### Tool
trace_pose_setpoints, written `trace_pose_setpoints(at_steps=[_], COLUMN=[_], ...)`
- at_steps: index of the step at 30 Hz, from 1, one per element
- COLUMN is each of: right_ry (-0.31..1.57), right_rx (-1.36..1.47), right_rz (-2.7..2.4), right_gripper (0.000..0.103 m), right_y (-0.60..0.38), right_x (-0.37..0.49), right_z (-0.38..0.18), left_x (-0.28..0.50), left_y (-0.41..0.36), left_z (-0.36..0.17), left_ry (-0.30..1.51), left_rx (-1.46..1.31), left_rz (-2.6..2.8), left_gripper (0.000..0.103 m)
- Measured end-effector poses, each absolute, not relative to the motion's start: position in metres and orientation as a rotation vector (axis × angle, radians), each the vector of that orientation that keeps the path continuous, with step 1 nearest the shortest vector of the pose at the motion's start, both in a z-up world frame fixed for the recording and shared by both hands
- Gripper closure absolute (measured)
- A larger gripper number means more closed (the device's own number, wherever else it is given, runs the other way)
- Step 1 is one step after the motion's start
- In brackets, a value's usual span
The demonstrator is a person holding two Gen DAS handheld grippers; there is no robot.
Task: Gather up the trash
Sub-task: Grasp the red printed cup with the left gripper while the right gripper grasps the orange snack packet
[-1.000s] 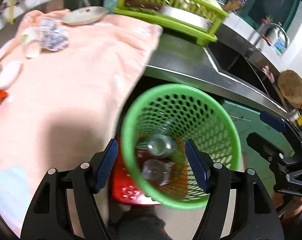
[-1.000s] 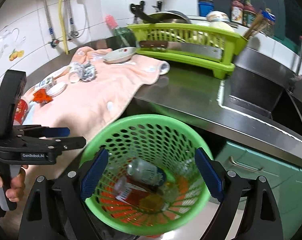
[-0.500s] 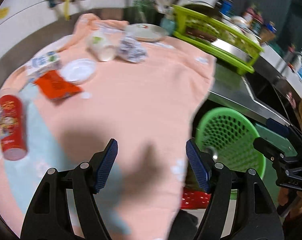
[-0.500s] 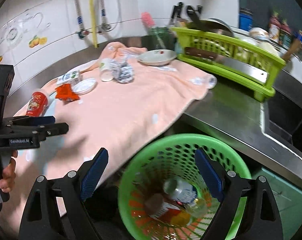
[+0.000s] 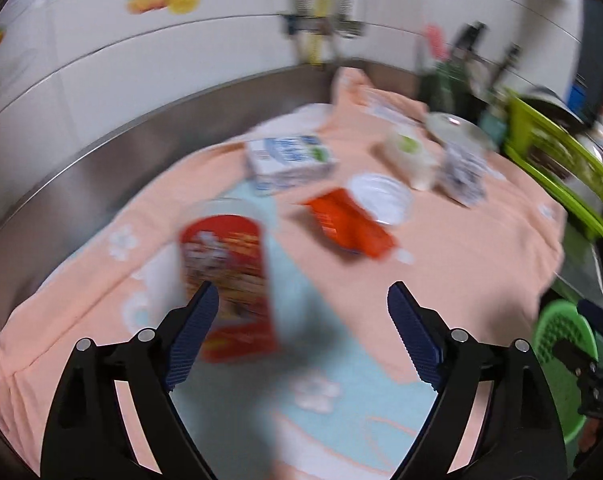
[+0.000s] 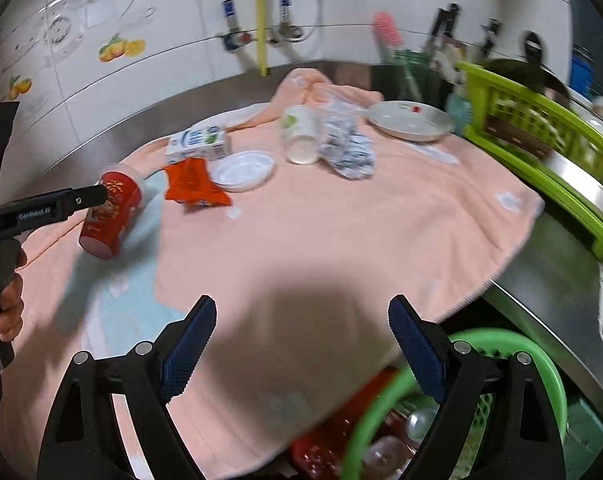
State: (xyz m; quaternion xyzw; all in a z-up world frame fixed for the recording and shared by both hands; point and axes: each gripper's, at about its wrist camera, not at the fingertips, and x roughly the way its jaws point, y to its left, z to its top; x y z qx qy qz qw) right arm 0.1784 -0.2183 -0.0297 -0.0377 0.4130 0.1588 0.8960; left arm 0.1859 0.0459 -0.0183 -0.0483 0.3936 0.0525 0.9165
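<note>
A red paper cup (image 5: 229, 280) lies on its side on the peach towel (image 5: 461, 264), just ahead of my open, empty left gripper (image 5: 303, 328), nearer its left finger; it also shows in the right wrist view (image 6: 111, 216). Further back lie an orange wrapper (image 6: 193, 182), a white lid (image 6: 243, 168), a milk carton (image 6: 199, 144), a white cup (image 6: 299, 136) and crumpled foil (image 6: 347, 148). My right gripper (image 6: 301, 340) is open and empty above the towel's front edge. The green basket (image 6: 541, 364) with bottles sits below at right.
A white plate (image 6: 411, 120) lies at the towel's back. A green dish rack (image 6: 541, 120) stands at the right on the steel counter (image 6: 553, 276). Tiled wall and pipes are behind. A red basket (image 6: 321, 440) is under the green one.
Both grippers swung left and up from the green basket to the towel. My left gripper has closed in on the red cup. Both stayed open.
</note>
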Motion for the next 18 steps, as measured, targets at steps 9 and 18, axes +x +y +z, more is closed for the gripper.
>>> trace_pose_setpoints(at_steps=[9, 18], right_ry=[0.880, 0.890], right_rx=[-0.095, -0.107], right_rz=[0.448, 0.532], right_gripper=[0.018, 0.018], right_y=[-0.151, -0.092], right_x=[0.232, 0.277], right_z=[-0.041, -0.053], left_x=[0.215, 0.240], left_y=[0.101, 0.111], left_z=[-0.041, -0.067], left_ry=[0.888, 0.956], left_rx=[-0.205, -0.249], left_rz=[0.176, 0.145], left_gripper=[0.015, 0.015])
